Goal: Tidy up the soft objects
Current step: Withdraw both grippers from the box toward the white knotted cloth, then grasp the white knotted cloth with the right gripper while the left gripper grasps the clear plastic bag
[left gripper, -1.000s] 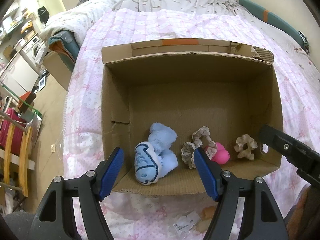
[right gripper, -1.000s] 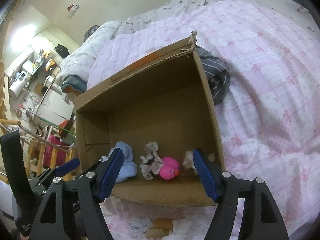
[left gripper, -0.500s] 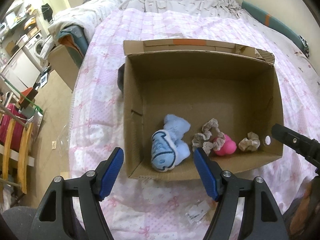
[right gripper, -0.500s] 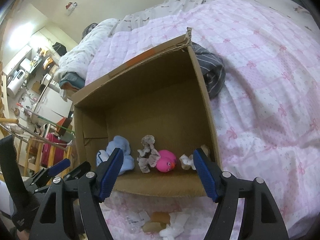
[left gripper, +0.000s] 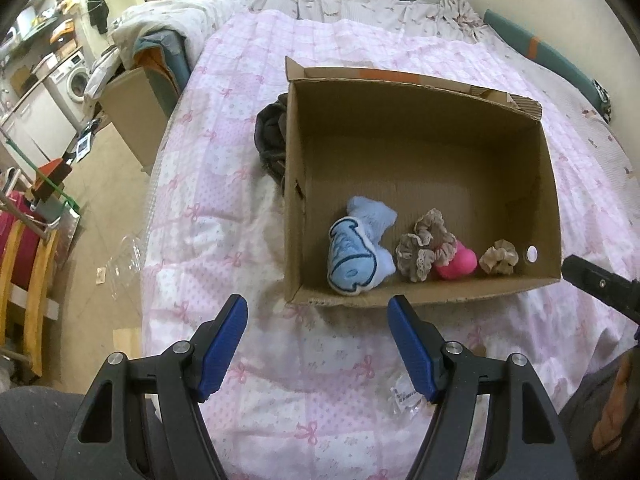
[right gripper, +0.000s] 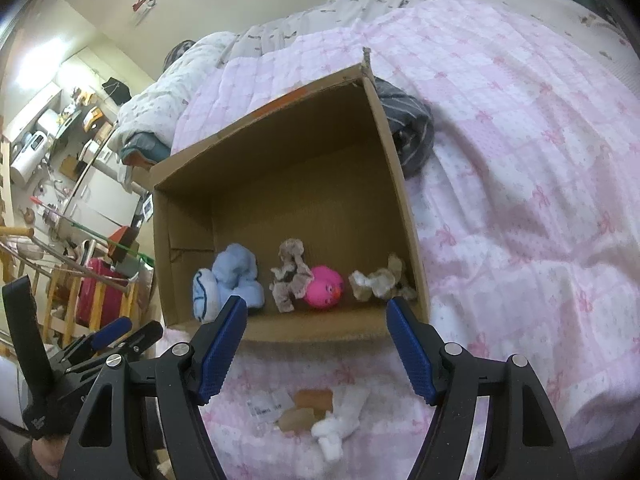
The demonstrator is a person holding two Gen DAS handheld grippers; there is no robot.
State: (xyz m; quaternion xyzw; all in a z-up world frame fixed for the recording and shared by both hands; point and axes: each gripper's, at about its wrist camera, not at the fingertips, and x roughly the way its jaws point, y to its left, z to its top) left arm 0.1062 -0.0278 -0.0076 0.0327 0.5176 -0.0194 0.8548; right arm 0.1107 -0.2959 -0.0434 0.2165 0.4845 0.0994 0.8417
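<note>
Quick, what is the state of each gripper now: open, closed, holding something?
Left gripper: open, holding nothing, above the quilt before the box.
Right gripper: open, holding nothing, before the box.

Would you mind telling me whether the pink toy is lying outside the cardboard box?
No, the pink toy lies inside the cardboard box, between two scrunchies.

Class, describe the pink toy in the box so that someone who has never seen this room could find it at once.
Start at the open cardboard box on the pink quilted bed. Four soft things line its near wall; the pink toy is third from the left, between the larger frilly scrunchie and the smaller scrunchie. It alone is smooth, round and bright pink, with a small orange beak.
</note>
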